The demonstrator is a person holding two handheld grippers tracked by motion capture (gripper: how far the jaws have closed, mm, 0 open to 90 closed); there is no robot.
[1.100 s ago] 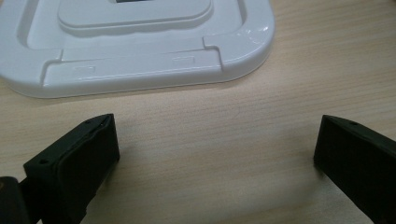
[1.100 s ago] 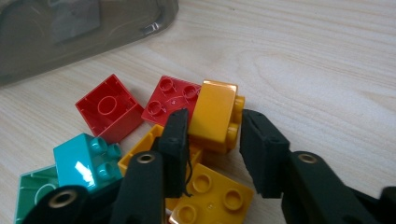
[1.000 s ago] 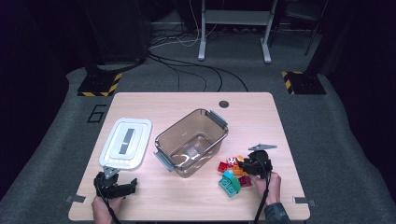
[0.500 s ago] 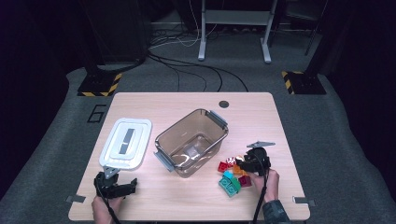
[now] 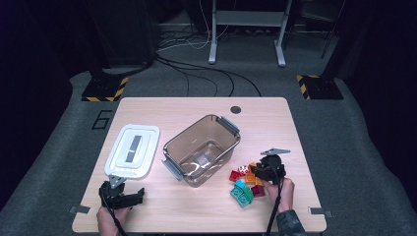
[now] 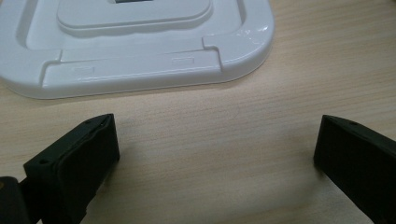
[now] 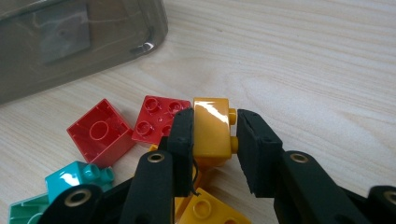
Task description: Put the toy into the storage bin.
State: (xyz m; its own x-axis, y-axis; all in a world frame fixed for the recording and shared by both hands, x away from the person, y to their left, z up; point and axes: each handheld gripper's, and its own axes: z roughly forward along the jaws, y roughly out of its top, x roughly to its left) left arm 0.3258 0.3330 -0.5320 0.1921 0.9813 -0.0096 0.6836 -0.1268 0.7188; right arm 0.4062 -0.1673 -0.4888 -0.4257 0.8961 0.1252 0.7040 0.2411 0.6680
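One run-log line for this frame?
right gripper: shut on orange brick, jaws just closed | left gripper: open, nothing between jaws, near white lid | clear bin: no bricks inside

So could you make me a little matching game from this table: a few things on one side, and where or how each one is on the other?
Things:
1. white lid
2. clear container
3. orange brick
4. left hand-held gripper

States:
A. clamped between two black jaws
B. jaws wide apart over bare wood
C. lying flat at the table's left
D. empty, mid-table

Pairs: 1-C, 2-D, 3-A, 4-B
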